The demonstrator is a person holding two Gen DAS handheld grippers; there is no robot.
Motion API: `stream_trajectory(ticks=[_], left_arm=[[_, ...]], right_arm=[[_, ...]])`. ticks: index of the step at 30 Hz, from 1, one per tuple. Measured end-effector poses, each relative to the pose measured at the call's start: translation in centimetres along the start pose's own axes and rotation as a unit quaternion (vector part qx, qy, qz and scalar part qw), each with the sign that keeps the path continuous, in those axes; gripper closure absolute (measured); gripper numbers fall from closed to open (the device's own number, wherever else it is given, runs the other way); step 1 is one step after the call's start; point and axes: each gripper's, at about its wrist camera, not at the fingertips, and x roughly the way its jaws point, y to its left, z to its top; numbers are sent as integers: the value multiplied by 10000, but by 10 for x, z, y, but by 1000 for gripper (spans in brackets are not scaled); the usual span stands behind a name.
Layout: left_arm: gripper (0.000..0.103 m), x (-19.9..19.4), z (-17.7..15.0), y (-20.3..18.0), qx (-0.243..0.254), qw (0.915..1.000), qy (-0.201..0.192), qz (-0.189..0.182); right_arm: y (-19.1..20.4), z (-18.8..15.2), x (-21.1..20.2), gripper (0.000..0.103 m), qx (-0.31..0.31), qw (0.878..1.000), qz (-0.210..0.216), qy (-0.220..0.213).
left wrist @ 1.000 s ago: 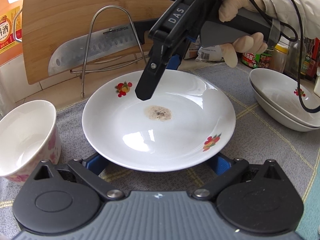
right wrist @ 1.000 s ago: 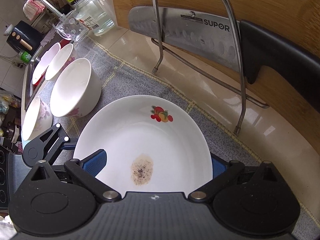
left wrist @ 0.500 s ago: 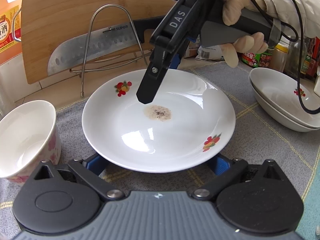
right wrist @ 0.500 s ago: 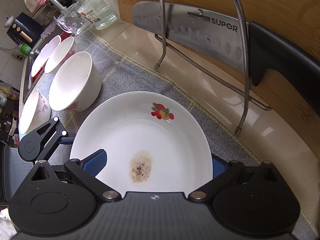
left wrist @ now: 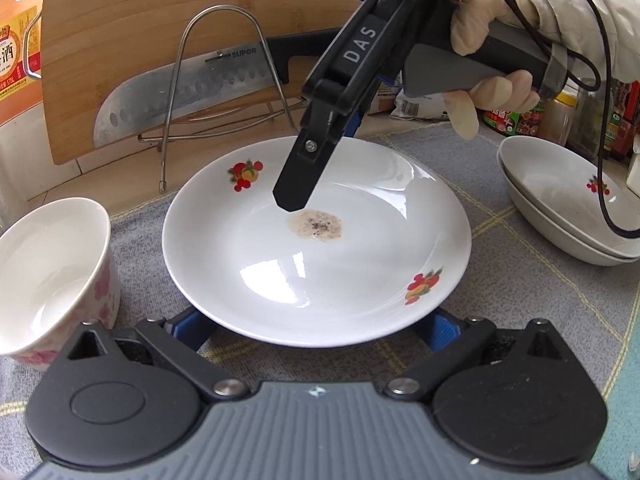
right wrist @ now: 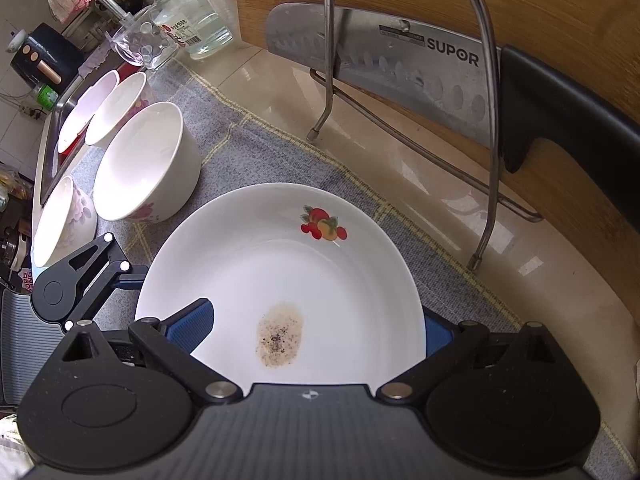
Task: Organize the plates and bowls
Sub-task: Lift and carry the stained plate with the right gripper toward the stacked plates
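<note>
Left wrist view: plate [left wrist: 320, 264] is sitting mid-counter, stained.
Left tool [left wrist: 316, 330]: spread wide, flanking the plate's near rim.
Right tool [right wrist: 316, 334]: gaping, straddling the far rim, probably readying a lift.

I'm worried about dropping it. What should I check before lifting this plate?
1. Plate clean: not ok, brown stain at its centre.
2. Left gripper placed at near rim: ok, open, a finger at each side.
3. Right gripper closed on plate: not ok, open, one finger over the plate.
4. Bowl clear of the plate: ok, apart.
5. Stacked dishes free: cannot tell, a cable hangs in front.
</note>
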Motion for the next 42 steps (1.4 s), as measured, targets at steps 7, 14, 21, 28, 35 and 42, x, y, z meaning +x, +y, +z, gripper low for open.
stream_trajectory(ticks=[7, 14, 21, 28, 35, 42], left_arm=[[1, -2, 0, -2, 31, 10000, 36, -7], [1, -8, -2, -6, 78, 9999, 71, -62], [2, -22, -2, -11, 135, 9998, 50, -111], [2, -41, -1, -18, 262, 9996, 10, -106], [2, -59, 3, -28, 408, 9991, 41, -124], [2, -73, 2, -37, 516, 9983, 74, -252]], right_arm=[[0, -2, 0, 0, 60, 10000, 33, 2], [3, -9, -2, 0, 174, 9998, 85, 0], [12, -18, -11, 0, 177, 9998, 72, -18], [29, -30, -25, 0, 158, 9998, 33, -140], [45, -42, -40, 0, 166, 9994, 51, -288], [54, -63, -49, 0, 294, 9988, 52, -397]])
